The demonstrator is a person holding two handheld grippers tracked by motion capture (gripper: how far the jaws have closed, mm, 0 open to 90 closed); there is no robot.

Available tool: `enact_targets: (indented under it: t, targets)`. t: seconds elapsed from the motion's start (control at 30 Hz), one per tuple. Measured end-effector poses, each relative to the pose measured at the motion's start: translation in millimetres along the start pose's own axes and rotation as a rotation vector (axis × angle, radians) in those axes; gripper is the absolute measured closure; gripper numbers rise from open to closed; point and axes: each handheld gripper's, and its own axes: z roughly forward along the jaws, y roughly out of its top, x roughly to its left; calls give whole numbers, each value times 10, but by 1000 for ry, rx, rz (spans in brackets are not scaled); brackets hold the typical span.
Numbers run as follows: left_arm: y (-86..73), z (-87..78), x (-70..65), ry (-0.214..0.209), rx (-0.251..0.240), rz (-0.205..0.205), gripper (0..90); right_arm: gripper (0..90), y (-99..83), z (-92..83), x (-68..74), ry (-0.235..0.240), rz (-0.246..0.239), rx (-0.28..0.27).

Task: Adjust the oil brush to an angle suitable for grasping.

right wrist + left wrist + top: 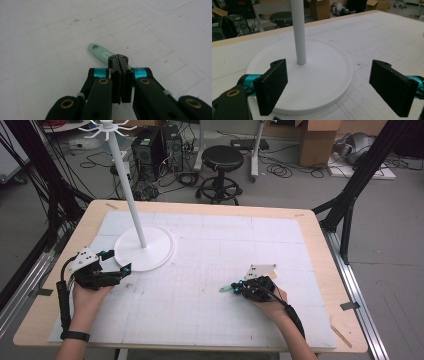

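Your right claw (119, 62) is pressed tight on the mint handle (100, 50), hole end jutting forward low over the tabletop (210, 270), likely so it can be hung, while your left claw (327, 85) waits spread at the stand (312, 82), seemingly placed to steady its base.

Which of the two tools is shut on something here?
The right tool: its jaws are clamped on a mint-green handle. The left tool stands wide open beside the white stand's base.
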Motion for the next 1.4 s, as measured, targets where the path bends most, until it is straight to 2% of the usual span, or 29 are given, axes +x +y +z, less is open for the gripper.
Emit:
enact_targets:
  t: [0.53,1.1,1.17,1.4]
  targets:
    - [8,1,-10,-19,-23,8,162,900,137,179,-215,-87,22,-10]
    - [6,-25,-39,-26,-6,19,163,900,223,250,-468,-185,97,14]
    - [6,-24,-46,-29,-6,21,163,900,226,244,-507,-187,110,19]
    - [4,-27,-49,-30,-4,21,164,900,226,234,-505,-190,115,13]
